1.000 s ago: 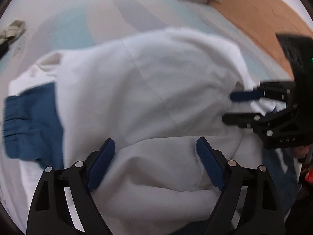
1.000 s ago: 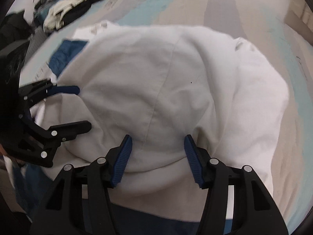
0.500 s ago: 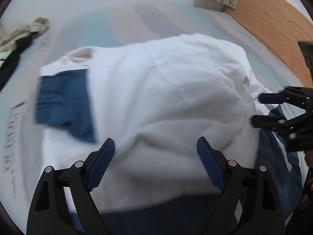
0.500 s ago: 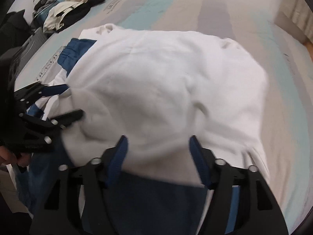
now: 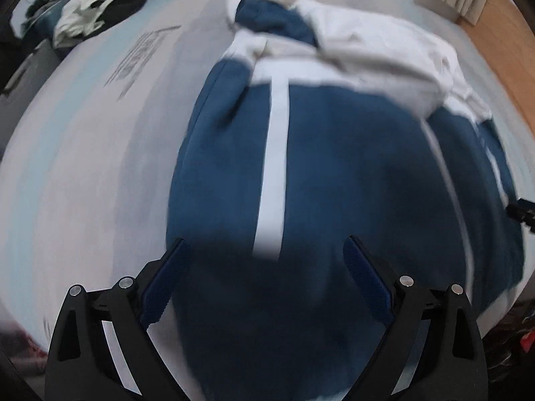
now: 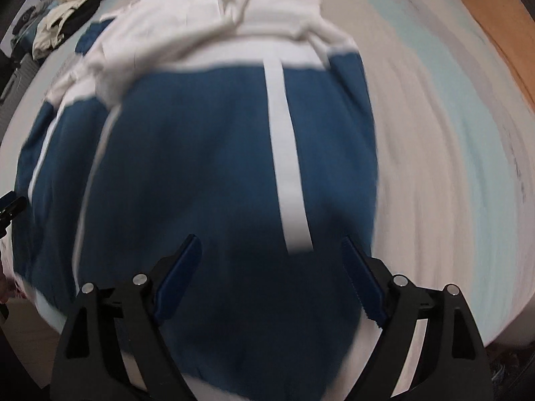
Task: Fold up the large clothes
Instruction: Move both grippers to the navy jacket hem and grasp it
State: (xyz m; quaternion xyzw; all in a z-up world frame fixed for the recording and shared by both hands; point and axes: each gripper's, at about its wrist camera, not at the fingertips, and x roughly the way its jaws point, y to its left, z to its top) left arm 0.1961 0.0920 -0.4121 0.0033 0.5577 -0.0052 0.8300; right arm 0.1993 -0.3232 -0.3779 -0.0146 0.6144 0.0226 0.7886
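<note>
Blue-and-white garment (image 5: 334, 173) lay spread on the bed (image 5: 83, 167): soft, bulky, likely floppy; best pinched at the near hem corners. Both grippers' jaws had just been opening, nothing between them.

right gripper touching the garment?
Cannot tell. Right wrist view: right gripper open over the blue garment, nothing pinched; blur hides any gap at the pads.

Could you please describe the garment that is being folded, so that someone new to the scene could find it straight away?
Start from the bed, covered in a pale striped sheet. The big garment lies spread across its middle, just ahead of both tools. Unlike the crumpled heap of beige and black clothes at the far corner, it is deep blue with white stripes and a white upper part bunched at its far end.
</note>
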